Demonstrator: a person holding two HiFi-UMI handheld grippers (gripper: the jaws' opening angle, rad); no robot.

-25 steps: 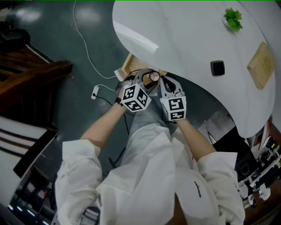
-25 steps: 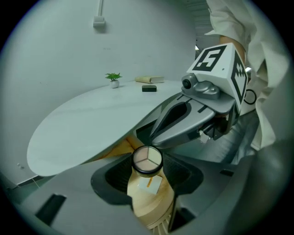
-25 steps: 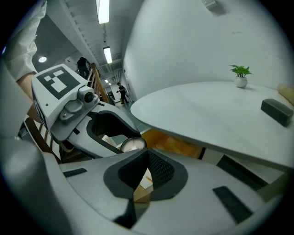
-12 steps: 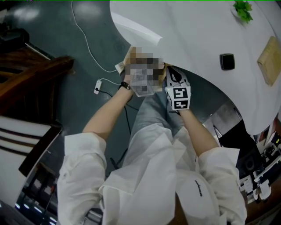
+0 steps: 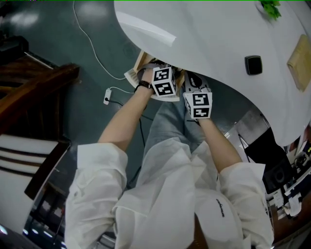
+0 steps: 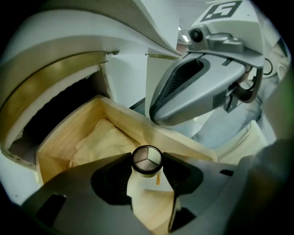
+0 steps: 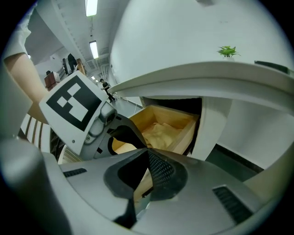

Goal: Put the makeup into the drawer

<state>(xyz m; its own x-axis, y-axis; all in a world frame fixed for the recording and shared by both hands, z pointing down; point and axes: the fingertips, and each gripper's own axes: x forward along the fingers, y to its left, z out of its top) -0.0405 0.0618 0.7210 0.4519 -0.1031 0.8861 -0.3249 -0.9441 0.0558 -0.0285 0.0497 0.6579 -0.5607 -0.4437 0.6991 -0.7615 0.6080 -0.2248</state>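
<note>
In the left gripper view a small round makeup compact [image 6: 147,160], black-rimmed with three pale shades, sits between the pads of my left gripper [image 6: 147,166], which is shut on it. It hangs just above the open wooden drawer [image 6: 69,133], which is lined with cream cloth [image 6: 105,137]. In the head view the left gripper [image 5: 163,78] is over the drawer [image 5: 138,65] under the white table's edge. Beside it on the right, my right gripper [image 5: 192,83] has its jaws together, empty [image 7: 148,170]. From its view the drawer [image 7: 183,131] lies just ahead.
The white tabletop [image 5: 209,34] overhangs the drawer and carries a black square thing [image 5: 253,64], a green plant [image 5: 269,7] and a wooden board [image 5: 301,48]. A white cable and plug [image 5: 105,99] lie on the dark floor. Dark wooden furniture [image 5: 34,82] stands at the left.
My left gripper has gone down with the compact, from in front of the drawer to over its opening. The right gripper has sunk a little and stays beside it.
</note>
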